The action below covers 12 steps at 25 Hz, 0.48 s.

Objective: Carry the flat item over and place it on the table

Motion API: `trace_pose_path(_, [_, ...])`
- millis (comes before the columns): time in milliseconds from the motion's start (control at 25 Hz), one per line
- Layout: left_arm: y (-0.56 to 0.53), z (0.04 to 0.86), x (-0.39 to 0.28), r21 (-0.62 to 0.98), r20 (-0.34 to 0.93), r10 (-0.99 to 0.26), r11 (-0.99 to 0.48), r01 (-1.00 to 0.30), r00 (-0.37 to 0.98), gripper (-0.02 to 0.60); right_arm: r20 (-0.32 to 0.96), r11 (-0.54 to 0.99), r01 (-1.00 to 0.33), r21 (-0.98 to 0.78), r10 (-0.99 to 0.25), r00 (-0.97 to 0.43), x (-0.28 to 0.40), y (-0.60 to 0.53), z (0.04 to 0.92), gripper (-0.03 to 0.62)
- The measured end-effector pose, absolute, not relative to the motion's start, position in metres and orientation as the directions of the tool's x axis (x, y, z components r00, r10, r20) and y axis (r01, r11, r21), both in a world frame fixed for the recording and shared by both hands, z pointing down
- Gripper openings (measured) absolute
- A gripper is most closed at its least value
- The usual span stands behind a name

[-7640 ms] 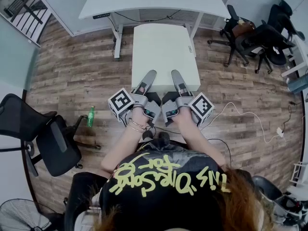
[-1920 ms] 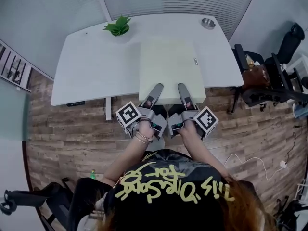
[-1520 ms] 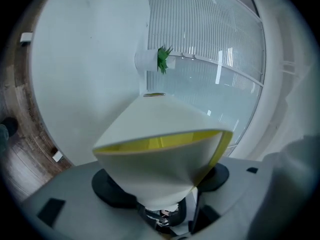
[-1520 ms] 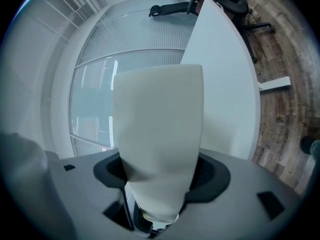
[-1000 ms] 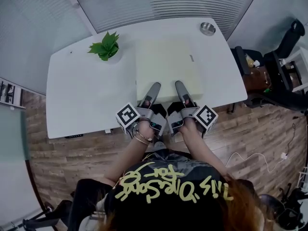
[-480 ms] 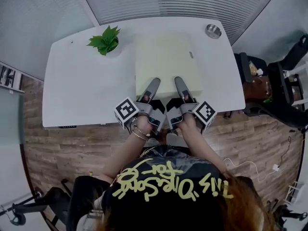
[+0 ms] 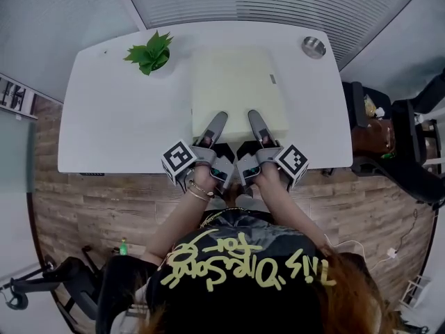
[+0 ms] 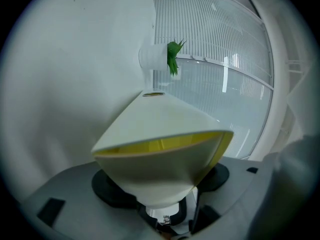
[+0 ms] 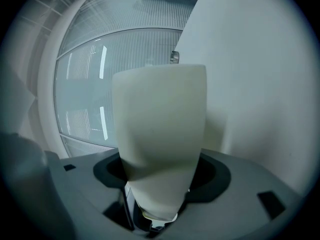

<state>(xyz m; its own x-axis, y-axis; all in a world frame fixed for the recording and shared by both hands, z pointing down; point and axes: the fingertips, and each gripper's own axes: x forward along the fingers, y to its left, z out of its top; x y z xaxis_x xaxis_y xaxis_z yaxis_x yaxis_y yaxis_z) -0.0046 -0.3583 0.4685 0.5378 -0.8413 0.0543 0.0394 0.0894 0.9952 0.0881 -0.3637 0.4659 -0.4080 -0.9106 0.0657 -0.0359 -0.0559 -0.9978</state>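
Carry leg looks done — the flat cream pad (image 7: 233,82) is over the white tabletop (image 7: 118,117). Its near edge is clamped in the left gripper (image 7: 215,122) and the right gripper (image 7: 254,121). Left to do: settle it and release both. Whether it rests fully flat — cannot tell.

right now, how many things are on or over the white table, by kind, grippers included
flat cream pad: 1
potted plant: 1
small metal dish: 1
left gripper and right gripper, both clamped on the pad: 2
total: 5
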Motion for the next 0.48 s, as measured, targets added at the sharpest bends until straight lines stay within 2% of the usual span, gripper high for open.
trace_pose_path(160, [-0.359, 0.475, -0.007, 0.996, 0.068, -0.842, 0.090, 0.015, 0.535, 0.302, 0.063, -0.050, -0.041, -0.998, -0.904, -0.423, 0.087, -0.365, 0.470, 0.305])
trace_pose_path(360, [-0.361, 0.480, -0.009, 0.994, 0.064, -0.857, 0.101, 0.045, 0.512, 0.307, 0.066, -0.041, -0.064, -0.997, -0.889, -0.453, 0.084, -0.367, 0.475, 0.305])
trace_pose_path(480, [-0.361, 0.486, -0.012, 0.994, 0.103, -0.850, 0.112, -0.013, 0.517, 0.314, 0.080, -0.048, -0.079, -0.996, -0.874, -0.480, 0.080, -0.365, 0.479, 0.307])
